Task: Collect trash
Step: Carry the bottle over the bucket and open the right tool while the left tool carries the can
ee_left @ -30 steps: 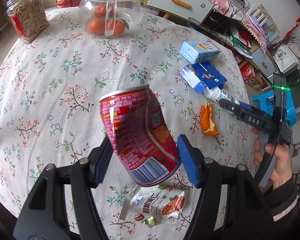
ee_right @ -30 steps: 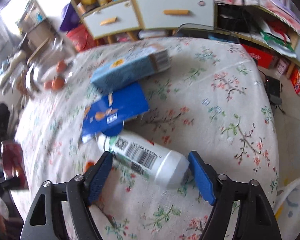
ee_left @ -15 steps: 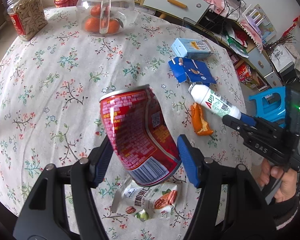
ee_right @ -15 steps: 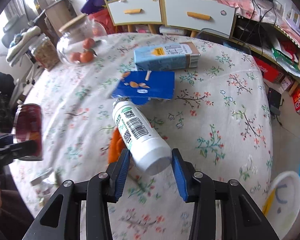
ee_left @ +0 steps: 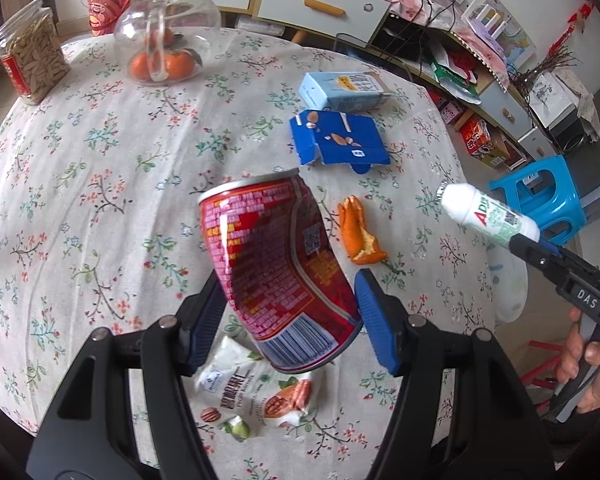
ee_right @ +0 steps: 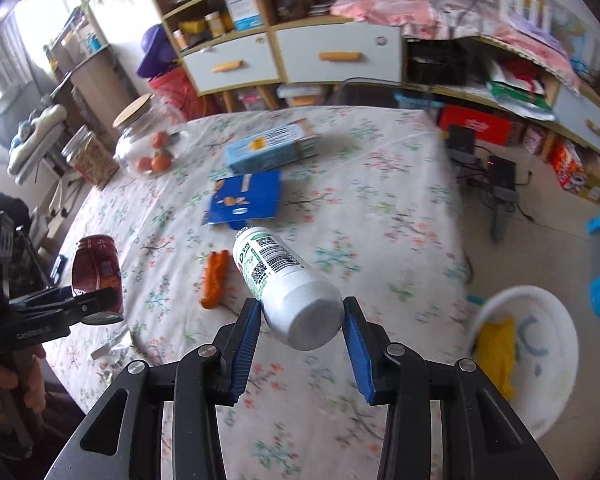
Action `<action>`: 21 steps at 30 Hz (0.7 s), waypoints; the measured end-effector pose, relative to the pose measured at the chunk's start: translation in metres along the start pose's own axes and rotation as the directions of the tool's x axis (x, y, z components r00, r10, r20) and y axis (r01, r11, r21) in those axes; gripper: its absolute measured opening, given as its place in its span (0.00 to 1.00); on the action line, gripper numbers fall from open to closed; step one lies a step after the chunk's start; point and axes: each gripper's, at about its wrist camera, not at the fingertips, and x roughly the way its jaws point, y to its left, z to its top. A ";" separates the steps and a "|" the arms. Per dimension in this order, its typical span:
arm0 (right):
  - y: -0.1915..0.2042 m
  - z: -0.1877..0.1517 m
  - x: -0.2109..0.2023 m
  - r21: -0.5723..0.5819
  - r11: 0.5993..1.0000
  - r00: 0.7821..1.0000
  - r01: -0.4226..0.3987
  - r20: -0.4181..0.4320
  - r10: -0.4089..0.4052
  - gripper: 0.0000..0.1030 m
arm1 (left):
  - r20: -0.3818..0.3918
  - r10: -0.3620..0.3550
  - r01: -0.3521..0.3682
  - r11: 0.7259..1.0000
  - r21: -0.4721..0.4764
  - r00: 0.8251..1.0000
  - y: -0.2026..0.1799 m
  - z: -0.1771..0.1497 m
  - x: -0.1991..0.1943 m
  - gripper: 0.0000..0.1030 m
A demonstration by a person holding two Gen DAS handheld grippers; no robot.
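The left gripper (ee_left: 286,312) clamps a dented red can (ee_left: 278,270); the right gripper (ee_right: 300,332) pinches a white bottle (ee_right: 286,284) by its base. The bottle, long ahead of the pads, could pivot out short of the white bin (ee_right: 540,360) lower right.

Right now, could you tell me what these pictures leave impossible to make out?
- Snack wrapper, left wrist view: its upper part is hidden behind the red can.
- White bin on the floor, right wrist view: contents blurred, only something yellow shows.
- White bottle, right wrist view: its cap end is blurred.
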 end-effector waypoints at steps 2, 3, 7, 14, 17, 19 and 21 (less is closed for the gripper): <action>-0.015 -0.004 -0.010 0.031 0.999 1.000 0.019 0.006 -0.019 0.41 | 0.003 -0.001 0.001 1.000 0.015 1.000 -0.010 -0.001 0.002 0.64; -0.022 -0.007 -0.015 0.045 0.999 1.000 0.028 0.008 -0.029 0.41 | 0.005 -0.003 0.003 1.000 0.023 1.000 -0.015 -0.002 0.004 0.64; -0.056 -0.018 -0.033 0.115 0.991 0.997 0.075 0.012 -0.077 0.41 | 0.006 -0.017 0.016 0.999 0.050 1.000 -0.035 -0.005 0.008 0.64; -0.129 -0.041 -0.056 0.291 0.944 0.987 0.158 -0.011 -0.162 0.41 | -0.003 -0.039 0.040 0.994 0.104 0.999 -0.071 -0.010 0.020 0.64; -0.163 -0.052 -0.061 0.369 0.910 0.981 0.192 -0.036 -0.192 0.41 | -0.008 -0.049 0.049 0.991 0.125 0.999 -0.087 -0.014 0.024 0.64; -0.180 -0.060 -0.061 0.404 0.891 0.978 0.207 -0.058 -0.201 0.41 | -0.011 -0.054 0.055 0.989 0.138 0.998 -0.096 -0.016 0.028 0.64; -0.192 -0.067 -0.059 0.429 0.876 0.975 0.220 -0.078 -0.207 0.41 | -0.014 -0.058 0.060 0.987 0.147 0.998 -0.103 -0.018 0.030 0.64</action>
